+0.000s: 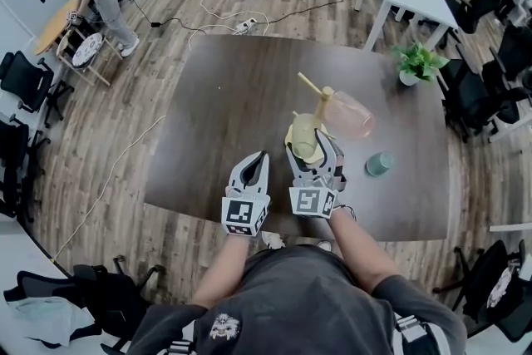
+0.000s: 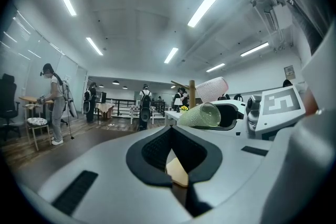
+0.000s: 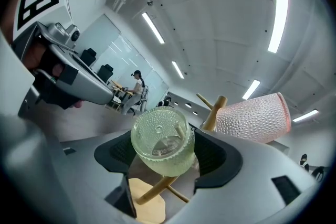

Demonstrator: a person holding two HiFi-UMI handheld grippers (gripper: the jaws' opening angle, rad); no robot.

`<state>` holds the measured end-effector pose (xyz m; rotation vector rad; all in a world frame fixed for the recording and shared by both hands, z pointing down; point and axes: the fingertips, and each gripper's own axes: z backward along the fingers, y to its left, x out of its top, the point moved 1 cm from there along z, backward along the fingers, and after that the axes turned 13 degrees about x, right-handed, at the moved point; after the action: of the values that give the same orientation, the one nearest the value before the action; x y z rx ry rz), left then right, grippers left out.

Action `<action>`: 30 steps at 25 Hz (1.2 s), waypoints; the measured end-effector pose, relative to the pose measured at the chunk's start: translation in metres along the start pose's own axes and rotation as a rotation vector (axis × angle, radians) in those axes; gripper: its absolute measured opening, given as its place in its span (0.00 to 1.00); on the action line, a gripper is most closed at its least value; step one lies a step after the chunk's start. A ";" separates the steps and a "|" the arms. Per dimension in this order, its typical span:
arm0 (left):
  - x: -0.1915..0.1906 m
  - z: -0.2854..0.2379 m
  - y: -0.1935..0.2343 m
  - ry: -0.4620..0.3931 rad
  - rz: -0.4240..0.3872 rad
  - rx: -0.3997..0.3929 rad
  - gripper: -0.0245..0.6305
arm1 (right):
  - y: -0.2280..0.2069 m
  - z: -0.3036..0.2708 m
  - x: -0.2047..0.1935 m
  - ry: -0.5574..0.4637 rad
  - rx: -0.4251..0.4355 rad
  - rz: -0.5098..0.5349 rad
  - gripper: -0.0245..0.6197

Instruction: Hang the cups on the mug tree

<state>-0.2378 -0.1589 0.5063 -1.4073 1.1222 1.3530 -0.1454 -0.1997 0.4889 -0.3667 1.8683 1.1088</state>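
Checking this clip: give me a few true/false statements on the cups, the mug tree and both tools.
1. A pink cup already hangs on the mug tree. True.
2. The right tool is empty. False: its jaws are shut on a yellow-green cup, held at the tree.
3. The left tool has its jaws together with nothing between them. True.
4. The teal cup hangs on the tree. False: it stands on the table, to the right of the tree.
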 end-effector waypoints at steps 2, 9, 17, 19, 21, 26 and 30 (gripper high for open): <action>0.000 0.001 0.001 0.000 -0.002 0.004 0.05 | 0.001 0.000 0.000 -0.002 0.001 0.007 0.55; 0.000 0.004 0.000 -0.003 -0.001 0.010 0.05 | 0.003 -0.001 0.003 0.001 0.006 0.025 0.55; -0.002 0.007 0.001 0.007 0.005 0.018 0.05 | 0.007 0.002 0.007 -0.004 0.013 0.053 0.55; -0.002 0.008 -0.001 0.006 0.006 0.015 0.05 | 0.009 0.003 0.008 -0.009 0.014 0.057 0.55; -0.003 0.009 -0.002 0.007 0.006 0.014 0.05 | 0.010 0.006 0.009 -0.013 0.015 0.058 0.55; 0.000 0.009 -0.004 0.001 0.006 0.015 0.05 | 0.009 0.016 0.013 -0.032 0.016 0.046 0.55; 0.000 0.011 -0.014 0.004 0.003 0.016 0.05 | 0.006 0.035 0.015 -0.051 0.022 0.004 0.55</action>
<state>-0.2264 -0.1455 0.5056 -1.3983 1.1355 1.3412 -0.1381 -0.1653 0.4736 -0.3197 1.8351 1.0899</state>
